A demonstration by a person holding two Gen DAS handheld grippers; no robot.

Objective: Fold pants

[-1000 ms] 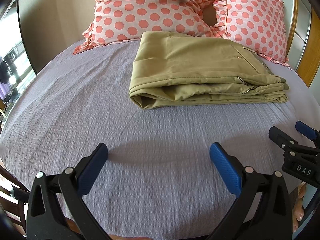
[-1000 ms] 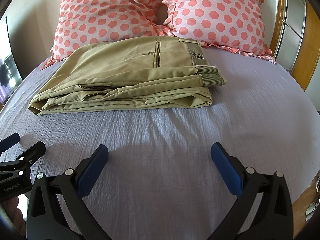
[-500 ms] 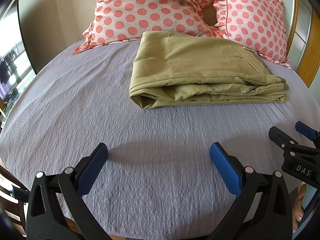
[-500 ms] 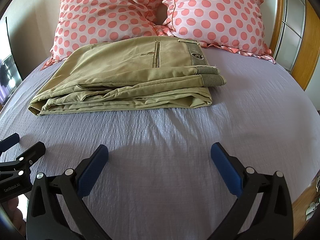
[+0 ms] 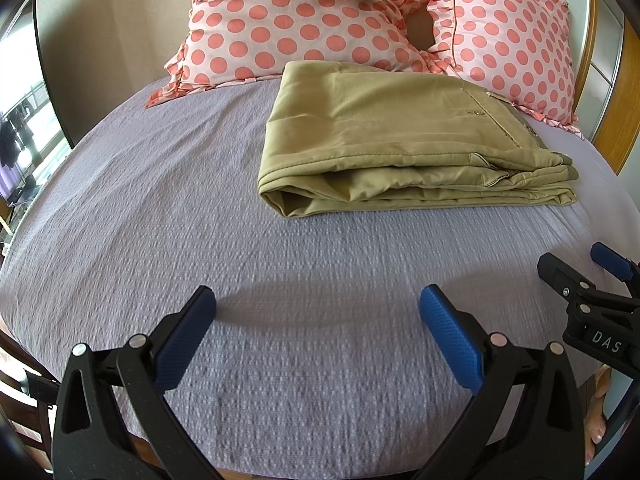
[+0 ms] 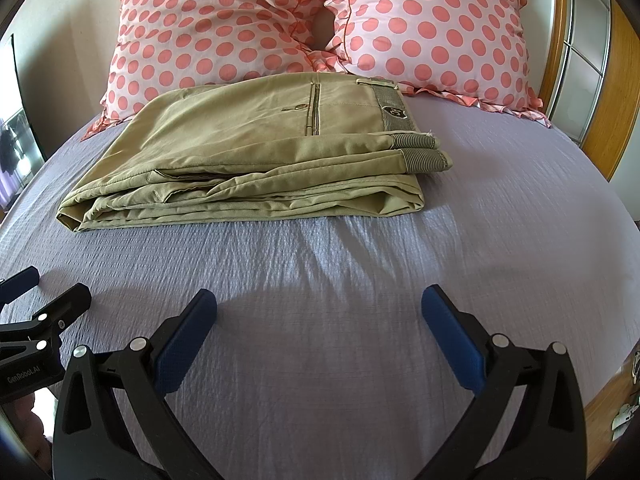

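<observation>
Khaki pants (image 6: 256, 152), folded flat, near pillows

Pants (image 5: 392, 148) far edge hidden; pillows (image 6: 304, 20) cropped at top.

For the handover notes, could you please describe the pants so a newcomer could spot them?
On the lilac bedspread, just before two pink polka-dot pillows, lie the pants. They are the only khaki item, folded into a flat stack with a striped waistband.

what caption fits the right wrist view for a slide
Folded khaki pants on the lilac bedsheet before two polka-dot pillows; open right gripper hovers short of them.
</observation>
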